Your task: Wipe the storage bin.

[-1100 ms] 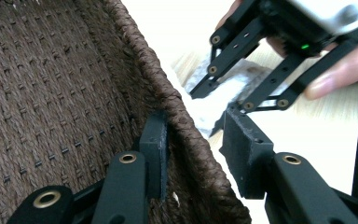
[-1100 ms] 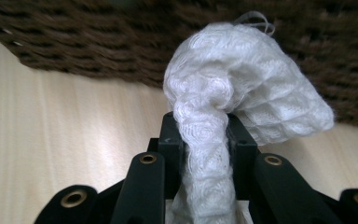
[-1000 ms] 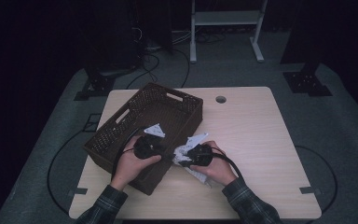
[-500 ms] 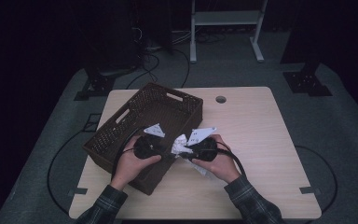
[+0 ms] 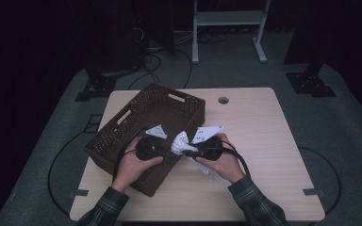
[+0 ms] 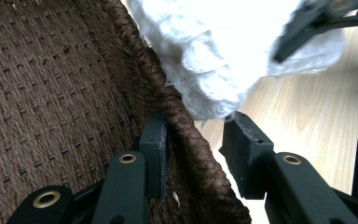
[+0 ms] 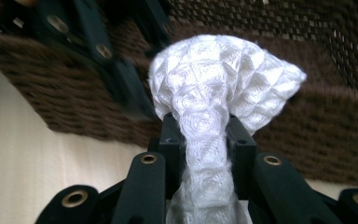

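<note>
On the pale wooden table [image 5: 264, 141] there is one dark brown woven rectangular basket [image 5: 136, 122] at the left, one white quilted cloth [image 5: 180, 141] at the middle, and two black grippers, one in each of your hands. Nothing can be made out lying inside the basket in the high view; in the left gripper view its woven inner wall is bare. Your left gripper [image 6: 193, 144] sits astride the basket's near rim [image 6: 186, 130], one jaw inside the wall and one outside; whether the pads press on the braid or merely stand beside it cannot be told. Just right of it, the cloth hangs at that same rim, outside the basket and above the table. Your right gripper [image 7: 200, 140] is clamped on the cloth, its jaws pinching a narrow gathered neck while the bunched top swells out above the fingertips, close against the basket's outer wall [image 7: 307, 121].
</note>
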`<state>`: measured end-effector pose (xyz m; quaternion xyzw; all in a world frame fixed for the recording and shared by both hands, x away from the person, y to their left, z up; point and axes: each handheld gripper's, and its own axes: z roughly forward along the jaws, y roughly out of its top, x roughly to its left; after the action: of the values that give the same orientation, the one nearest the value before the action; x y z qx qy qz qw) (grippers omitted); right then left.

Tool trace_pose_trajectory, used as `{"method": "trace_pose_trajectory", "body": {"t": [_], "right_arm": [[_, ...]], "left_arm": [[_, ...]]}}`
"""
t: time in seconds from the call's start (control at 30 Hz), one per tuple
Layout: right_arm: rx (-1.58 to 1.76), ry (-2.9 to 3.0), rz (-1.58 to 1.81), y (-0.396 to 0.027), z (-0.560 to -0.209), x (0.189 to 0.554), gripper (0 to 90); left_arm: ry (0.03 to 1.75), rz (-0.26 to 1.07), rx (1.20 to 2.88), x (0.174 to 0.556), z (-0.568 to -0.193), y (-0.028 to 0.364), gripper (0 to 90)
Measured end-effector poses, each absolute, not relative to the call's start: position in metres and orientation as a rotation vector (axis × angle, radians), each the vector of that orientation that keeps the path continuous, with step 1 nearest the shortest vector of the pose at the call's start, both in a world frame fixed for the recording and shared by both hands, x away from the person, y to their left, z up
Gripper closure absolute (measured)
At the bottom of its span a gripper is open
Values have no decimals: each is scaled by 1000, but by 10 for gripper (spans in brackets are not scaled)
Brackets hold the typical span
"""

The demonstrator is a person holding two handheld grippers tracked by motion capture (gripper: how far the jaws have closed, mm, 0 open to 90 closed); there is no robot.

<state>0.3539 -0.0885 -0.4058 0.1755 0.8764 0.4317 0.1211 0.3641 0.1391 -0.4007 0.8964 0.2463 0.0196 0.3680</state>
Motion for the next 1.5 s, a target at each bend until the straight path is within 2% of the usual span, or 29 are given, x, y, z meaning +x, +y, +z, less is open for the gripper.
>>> {"method": "trace_pose_trajectory", "body": {"t": [0.67,1.17,1.5], "right_arm": [[570,2758,1049,-69,-475,366,727],[484,2786,1085,-56,-471,348,726],[423,2762,1202,-56,-447,333,727]], "left_arm": [[633,50,2302,364,-401,139,607],[626,55,2309,364,-400,139,607],[631,54,2304,364,-401,139,607]]}}
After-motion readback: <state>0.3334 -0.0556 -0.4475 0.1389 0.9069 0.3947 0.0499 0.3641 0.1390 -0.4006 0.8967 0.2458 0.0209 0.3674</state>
